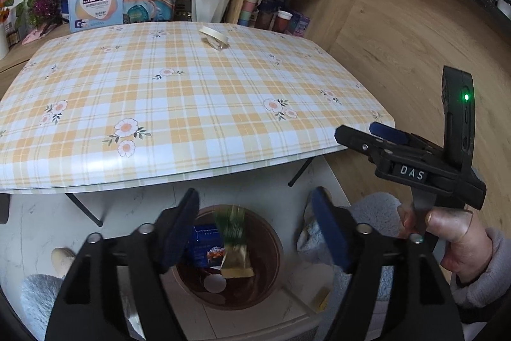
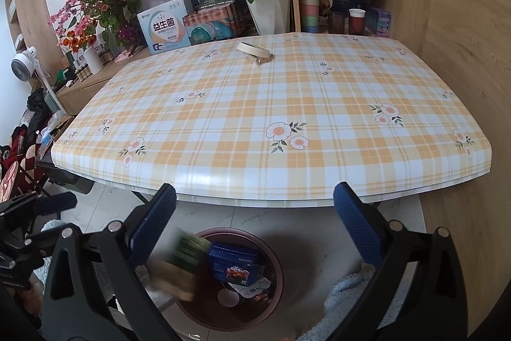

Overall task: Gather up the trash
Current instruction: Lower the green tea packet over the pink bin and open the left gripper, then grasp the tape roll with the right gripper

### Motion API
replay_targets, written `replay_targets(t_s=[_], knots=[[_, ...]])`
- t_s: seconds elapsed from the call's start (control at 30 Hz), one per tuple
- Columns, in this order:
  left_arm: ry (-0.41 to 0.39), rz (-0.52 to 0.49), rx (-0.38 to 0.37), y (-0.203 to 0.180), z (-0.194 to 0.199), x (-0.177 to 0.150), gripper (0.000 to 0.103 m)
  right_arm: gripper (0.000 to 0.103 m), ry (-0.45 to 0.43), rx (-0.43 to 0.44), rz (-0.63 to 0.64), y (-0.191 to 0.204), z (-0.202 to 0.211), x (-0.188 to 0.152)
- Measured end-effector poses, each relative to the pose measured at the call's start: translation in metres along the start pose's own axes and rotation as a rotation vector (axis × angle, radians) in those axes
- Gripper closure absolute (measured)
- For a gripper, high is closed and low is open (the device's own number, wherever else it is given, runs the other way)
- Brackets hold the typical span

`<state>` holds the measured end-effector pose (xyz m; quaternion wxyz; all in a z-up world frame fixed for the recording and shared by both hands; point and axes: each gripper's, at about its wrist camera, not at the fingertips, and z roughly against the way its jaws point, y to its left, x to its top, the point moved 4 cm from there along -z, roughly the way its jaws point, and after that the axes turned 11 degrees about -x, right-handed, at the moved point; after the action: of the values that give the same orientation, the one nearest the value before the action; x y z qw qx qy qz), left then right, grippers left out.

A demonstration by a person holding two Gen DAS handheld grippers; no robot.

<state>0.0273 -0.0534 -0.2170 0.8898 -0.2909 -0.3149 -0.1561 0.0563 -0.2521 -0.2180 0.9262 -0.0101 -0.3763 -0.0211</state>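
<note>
both grippers, left gripper (image 1: 255, 229) and right gripper (image 2: 255, 229), hang open and empty over the bin (image 1: 274, 261), while the tape roll (image 2: 254, 50) lies far across the table (image 2: 319, 149), slightly nearer the right.

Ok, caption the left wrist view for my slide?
Open left claw above the brown bin as a blurred green packet drops in; tape roll remains on the table.

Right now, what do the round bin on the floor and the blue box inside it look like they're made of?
The round bin looks like smooth brown plastic, going by its thin rim with a dull sheen, though I can't be sure. The blue box looks like printed cardboard: flat faces, sharp folded edges.
</note>
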Motion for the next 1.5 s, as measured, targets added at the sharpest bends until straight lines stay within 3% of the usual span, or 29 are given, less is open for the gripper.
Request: replay_targets(t_s=[0.13,0.43,0.87,1.5], knots=[[-0.033,0.022,0.026,0.008,0.005,0.003,0.015,0.006,0.000,-0.002,0.003,0.001,0.000,-0.001],[-0.103,0.024,0.098,0.021,0.019,0.013,0.006,0.006,0.017,-0.007,0.029,0.003,-0.007,-0.002],[-0.210,-0.005,0.212,0.055,0.032,0.046,0.006,0.006,0.008,0.020,0.112,0.015,-0.023,0.037],[-0.296,-0.077,0.277,0.091,0.026,0.123,0.006,0.006,0.034,0.033,0.124,0.004,-0.061,0.091]])
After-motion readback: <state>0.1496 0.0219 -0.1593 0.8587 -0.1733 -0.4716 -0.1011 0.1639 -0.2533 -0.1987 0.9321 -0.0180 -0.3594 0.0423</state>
